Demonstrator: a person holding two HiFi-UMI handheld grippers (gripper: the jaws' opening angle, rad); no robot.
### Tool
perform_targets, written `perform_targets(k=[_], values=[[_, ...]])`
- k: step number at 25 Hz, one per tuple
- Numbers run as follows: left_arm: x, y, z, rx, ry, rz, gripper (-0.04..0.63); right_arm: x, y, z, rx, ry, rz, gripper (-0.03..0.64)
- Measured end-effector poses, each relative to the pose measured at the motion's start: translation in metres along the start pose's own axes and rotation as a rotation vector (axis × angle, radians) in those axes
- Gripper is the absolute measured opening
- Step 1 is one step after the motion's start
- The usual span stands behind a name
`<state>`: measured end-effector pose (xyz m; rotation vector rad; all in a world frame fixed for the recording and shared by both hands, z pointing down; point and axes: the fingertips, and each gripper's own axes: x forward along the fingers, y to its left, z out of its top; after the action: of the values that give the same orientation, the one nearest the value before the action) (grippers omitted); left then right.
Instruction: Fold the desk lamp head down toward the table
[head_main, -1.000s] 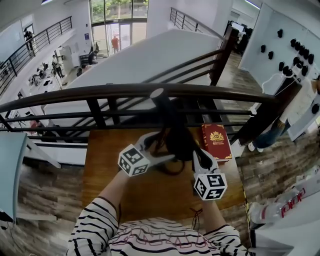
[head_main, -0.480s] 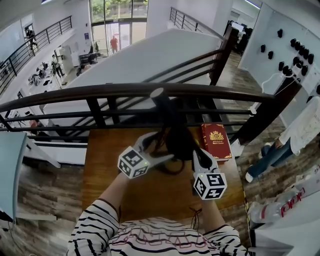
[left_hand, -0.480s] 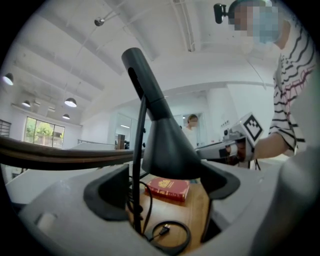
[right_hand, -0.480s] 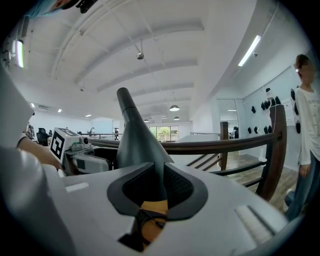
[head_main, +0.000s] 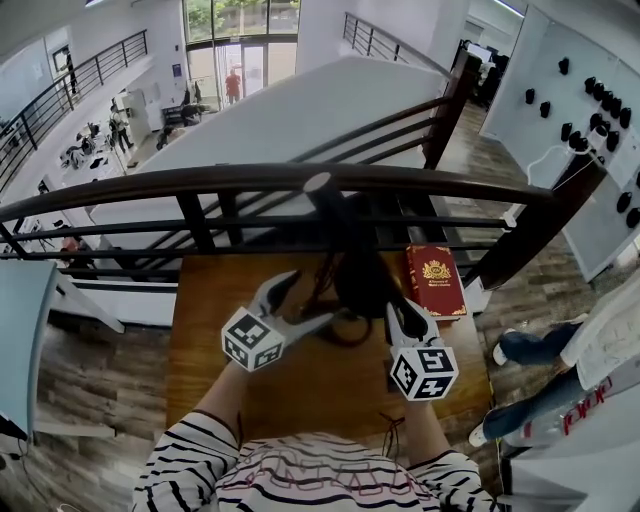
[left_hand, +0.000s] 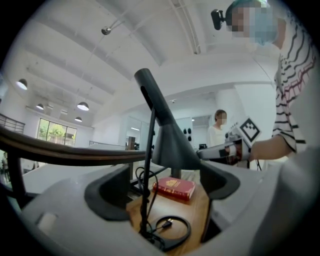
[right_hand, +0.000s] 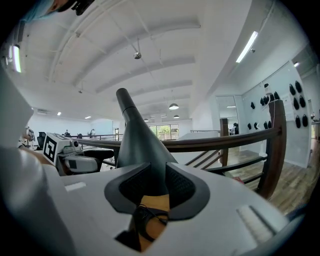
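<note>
The desk lamp stands on the wooden table (head_main: 210, 330), its dark grey cone head (head_main: 358, 275) tilted with the narrow end up by the railing. In the right gripper view the head (right_hand: 140, 150) lies between my right gripper's (right_hand: 157, 182) jaws, which are opening; their textured pads show on either side of it. In the head view my right gripper (head_main: 400, 312) sits at the head's right side. Left of the lamp, my left gripper (head_main: 285, 298) is open and holds nothing. The thin stem (left_hand: 148, 170) and the ring base (left_hand: 172, 230) stand ahead of it (left_hand: 160, 185), untouched.
A red book (head_main: 435, 280) lies at the table's far right. A dark wooden railing (head_main: 200, 182) runs along the far edge, with a drop to a lower floor behind it. A black cable (left_hand: 140, 177) loops by the stem. A person's legs (head_main: 530, 350) show at the right.
My left gripper has drawn back to the left, away from the lamp stem, still open. The right gripper stays at the lamp head. The bystander at the right has walked nearer.
</note>
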<state>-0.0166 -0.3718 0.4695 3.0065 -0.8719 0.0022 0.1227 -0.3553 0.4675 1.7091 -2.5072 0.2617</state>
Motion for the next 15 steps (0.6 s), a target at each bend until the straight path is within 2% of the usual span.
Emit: perform_targets(k=[5,11,12,15], values=[[-0.021,-0.003,-0.003,0.025,0.008,0.067,0.432,-0.008,0.007,-0.003,0.028,-0.011,0.013,0.092],[-0.039,-0.013,-0.012,0.021,0.034,0.108,0.381,-0.02,0.016,-0.01,0.061,-0.02,0.029,0.091],[-0.042,-0.016,-0.014,0.012,0.036,0.114,0.363,-0.022,0.017,-0.011,0.065,-0.019,0.029,0.091],[-0.053,-0.024,-0.02,-0.008,0.039,0.125,0.252,-0.029,0.02,-0.017,0.077,-0.017,0.031,0.091]])
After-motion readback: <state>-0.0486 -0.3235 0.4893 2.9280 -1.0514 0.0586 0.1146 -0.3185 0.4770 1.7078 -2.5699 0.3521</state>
